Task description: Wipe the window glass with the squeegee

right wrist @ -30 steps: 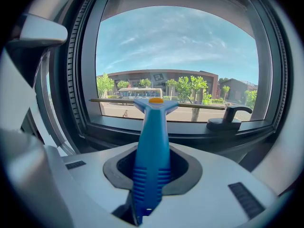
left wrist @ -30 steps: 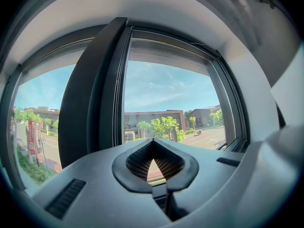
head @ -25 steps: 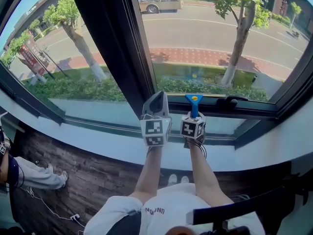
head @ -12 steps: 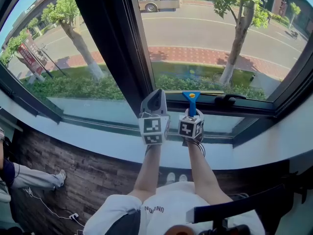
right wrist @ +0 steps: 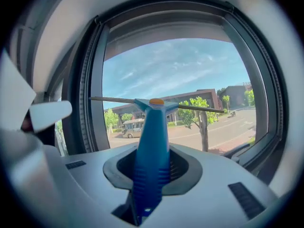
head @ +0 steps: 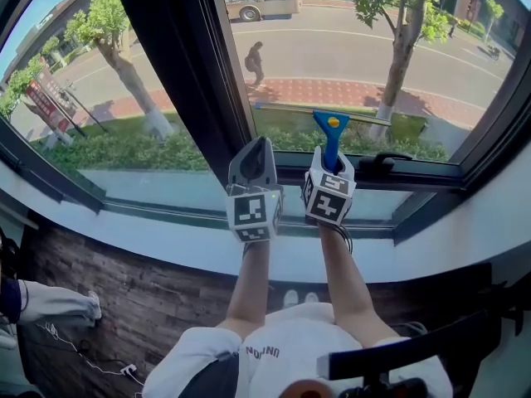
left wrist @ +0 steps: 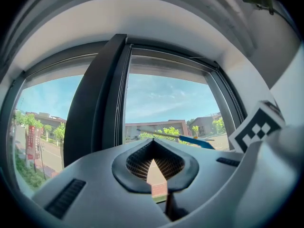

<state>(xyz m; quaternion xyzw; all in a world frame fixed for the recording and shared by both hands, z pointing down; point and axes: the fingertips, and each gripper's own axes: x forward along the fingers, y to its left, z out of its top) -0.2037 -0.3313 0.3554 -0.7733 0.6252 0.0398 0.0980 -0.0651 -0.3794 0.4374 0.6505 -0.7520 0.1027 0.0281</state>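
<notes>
Our right gripper clamps the blue plastic squeegee; our left gripper is closed, empty. Tilting it may streak the clear window glass.

Squeegee, centre of the frame: blue handle with an orange dot near the blade. Left gripper and right gripper: pale grey bodies carrying black-and-white square markers. Window frame: near black. Sill: white. Floor, lower left: dark brown wood grain.
</notes>
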